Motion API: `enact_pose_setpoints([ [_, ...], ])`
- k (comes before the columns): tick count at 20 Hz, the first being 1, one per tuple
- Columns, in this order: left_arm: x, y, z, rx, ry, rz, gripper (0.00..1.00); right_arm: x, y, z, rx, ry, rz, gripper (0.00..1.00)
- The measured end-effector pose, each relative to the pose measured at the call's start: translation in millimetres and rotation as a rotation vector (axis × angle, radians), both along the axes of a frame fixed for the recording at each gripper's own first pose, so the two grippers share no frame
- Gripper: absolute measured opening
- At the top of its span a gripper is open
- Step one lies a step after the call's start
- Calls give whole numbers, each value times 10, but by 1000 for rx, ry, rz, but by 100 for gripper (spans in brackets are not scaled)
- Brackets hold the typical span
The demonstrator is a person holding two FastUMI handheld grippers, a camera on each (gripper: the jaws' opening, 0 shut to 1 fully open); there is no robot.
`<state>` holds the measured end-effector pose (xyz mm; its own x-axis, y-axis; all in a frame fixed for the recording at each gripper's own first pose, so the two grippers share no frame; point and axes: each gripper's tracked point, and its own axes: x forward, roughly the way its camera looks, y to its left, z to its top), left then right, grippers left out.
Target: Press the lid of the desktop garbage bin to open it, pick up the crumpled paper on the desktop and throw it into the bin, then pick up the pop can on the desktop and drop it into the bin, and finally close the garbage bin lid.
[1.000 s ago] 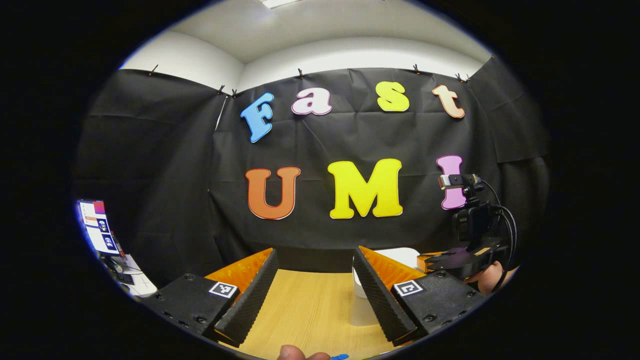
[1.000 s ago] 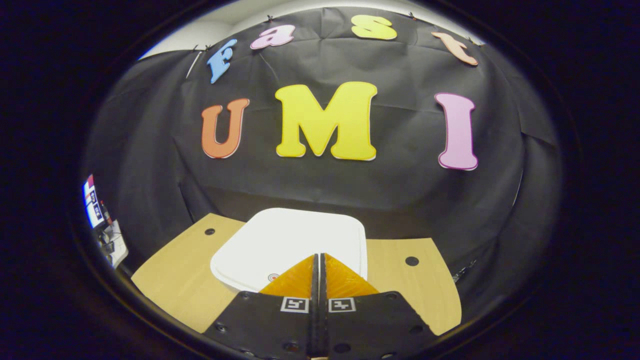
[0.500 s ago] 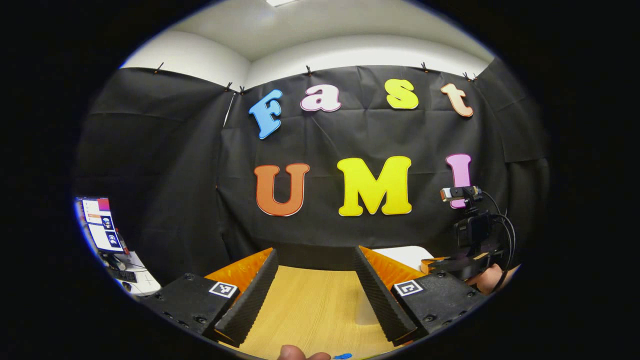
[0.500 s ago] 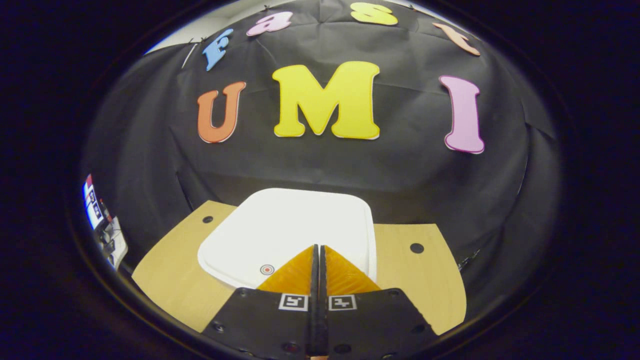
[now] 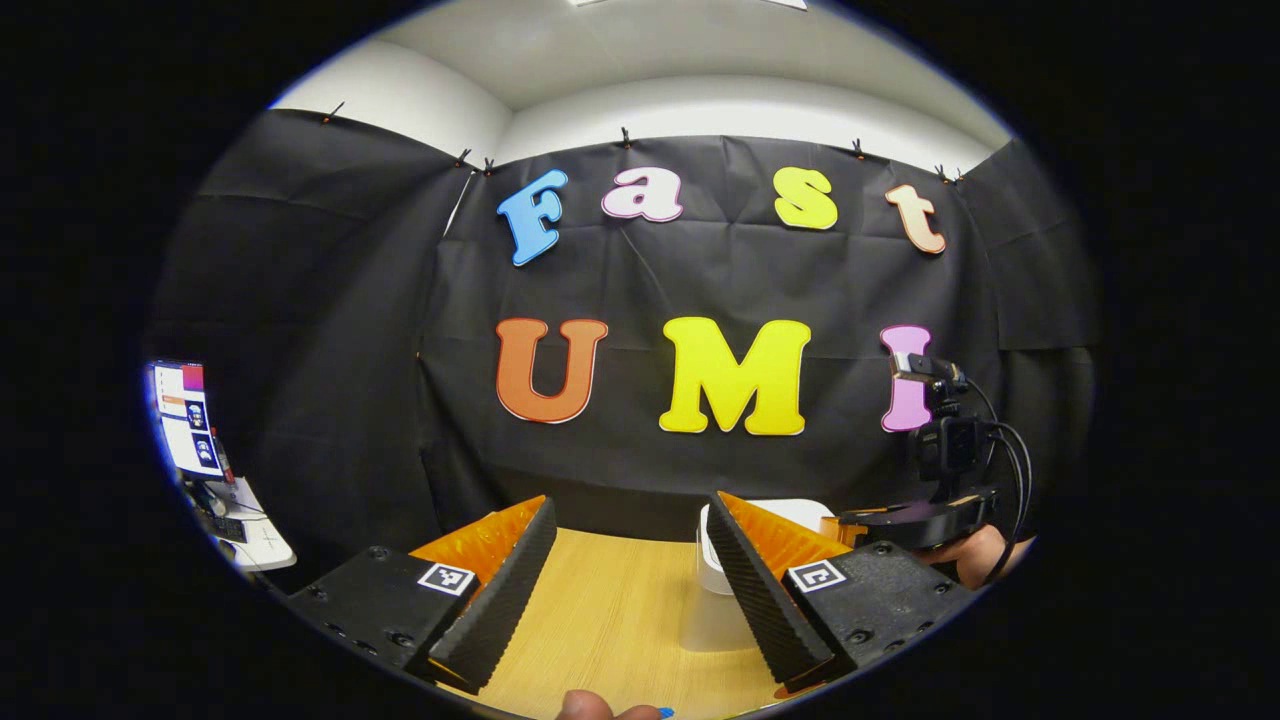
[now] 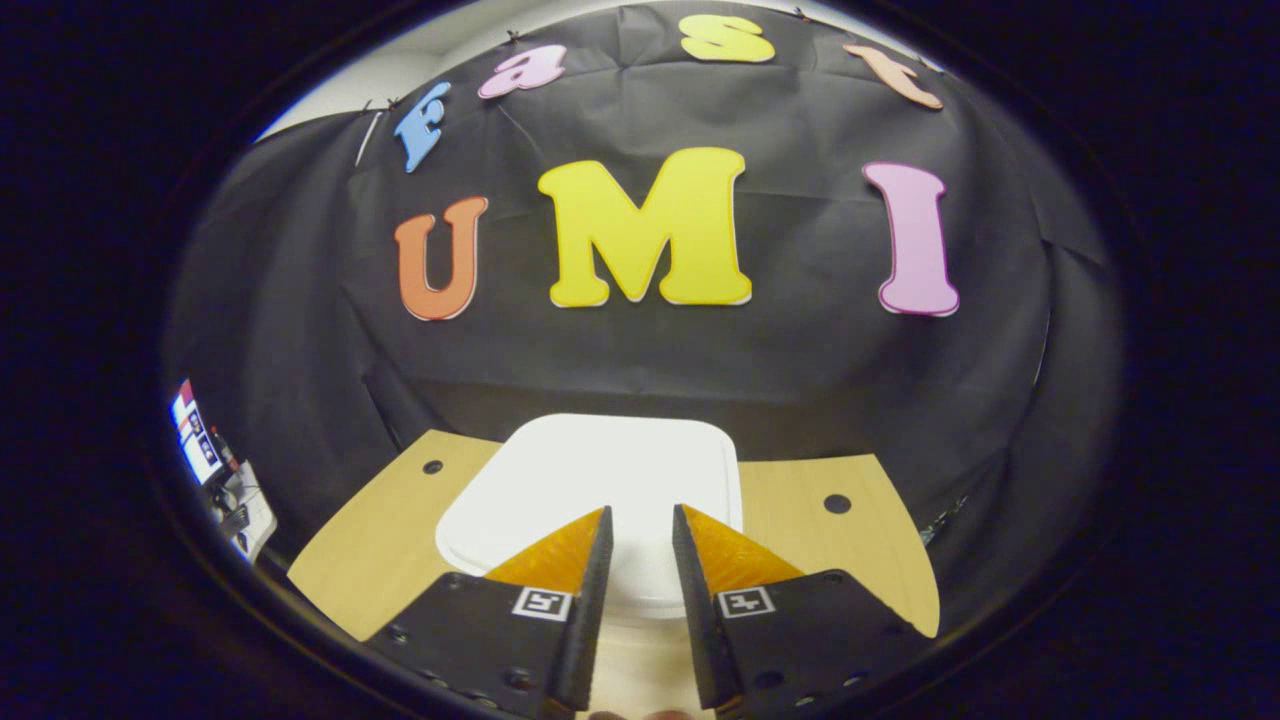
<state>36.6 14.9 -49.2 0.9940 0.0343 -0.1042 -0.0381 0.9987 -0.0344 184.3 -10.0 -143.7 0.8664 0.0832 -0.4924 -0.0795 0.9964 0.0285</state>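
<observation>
Hovering above white bin (image 6: 600, 480), lid (image 6: 640, 460) flat and closed: right claw (image 6: 640, 525), fingers parted by a narrow gap, gripping nothing. Lid directly ahead of and below fingertips, contact with it not discernible. Wooden desk (image 6: 380, 540) spreading to both sides of bin, round hole (image 6: 837, 503) in surface to right of claw, another (image 6: 432, 466) to left. Small screen (image 6: 195, 440) and cluttered side table far left of claw, past desk edge.

Held low over desk (image 5: 620, 620): left claw (image 5: 625, 520), fingers spread wide, gripping nothing. Bin (image 5: 705, 560) standing ahead and to right, partly hidden behind right-hand finger (image 5: 760, 590). Bare desk between fingers. Right claw (image 5: 900, 515) farther off to right, past bin, black camera mount and cables on top, hand (image 5: 985, 555) gripping it from behind. Fingertip (image 5: 590, 708) of person at very bottom edge, small blue object (image 5: 664, 712) beside it, too cropped to identify. Screen (image 5: 185, 418) far left.
</observation>
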Motion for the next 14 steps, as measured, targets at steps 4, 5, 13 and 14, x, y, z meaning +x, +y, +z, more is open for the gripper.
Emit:
enact_pose_setpoints([
  [4,13,-78,-54,7,32,-26,98,-47,-38,137,-31,-67,7,75],
  [5,8,-97,-65,10,37,-30,98,-58,17,88,-25,-52,22,80],
  [13,-91,-104,-60,27,32,-27,98,-97,112,-438,5,137,25,1],
  [14,-95,-85,-77,23,32,-21,98,-160,103,-464,-5,153,41,1],
])
